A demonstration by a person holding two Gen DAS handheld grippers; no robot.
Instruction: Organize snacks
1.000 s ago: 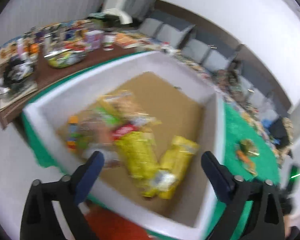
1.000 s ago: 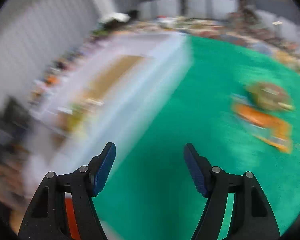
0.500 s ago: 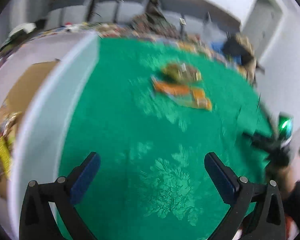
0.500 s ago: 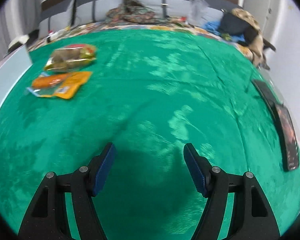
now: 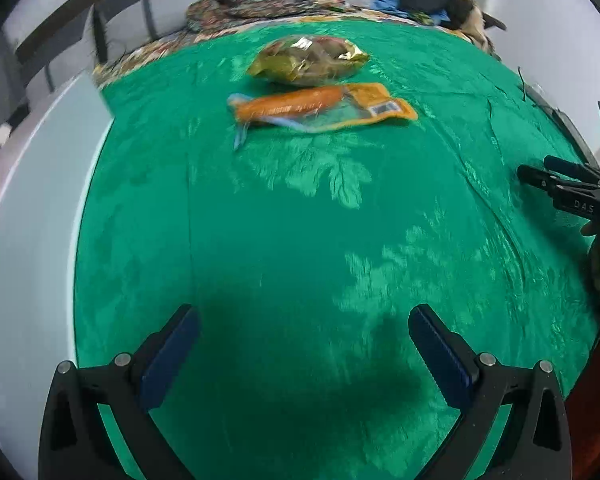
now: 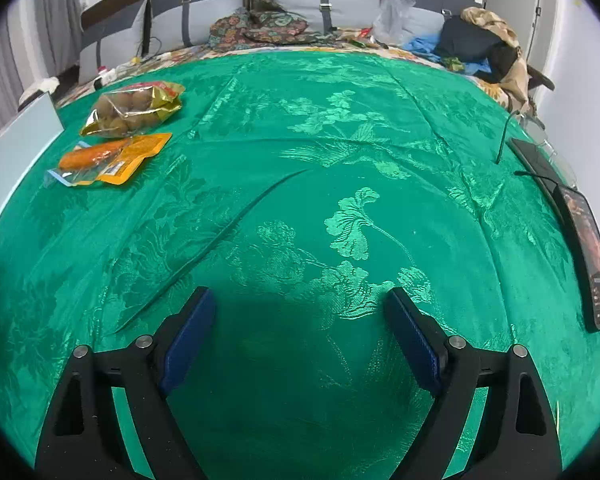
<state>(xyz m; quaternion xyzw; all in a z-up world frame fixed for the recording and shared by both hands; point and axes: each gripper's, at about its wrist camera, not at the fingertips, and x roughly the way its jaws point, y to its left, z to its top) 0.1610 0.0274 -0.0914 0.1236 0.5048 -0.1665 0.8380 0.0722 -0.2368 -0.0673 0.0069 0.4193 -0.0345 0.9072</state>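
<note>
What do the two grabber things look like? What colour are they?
Both look alike. The left gripper and the right gripper each have two black plastic arms shaped like open triangles, with small round silver bolts on them. Each finger ends in a flat dark blue pad with a ribbed edge. No cables show on them. No sleeve is clear enough to describe.

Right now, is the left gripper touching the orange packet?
Apart. The left wrist view shows the left gripper open, with bare green cloth before the orange packet.
</note>
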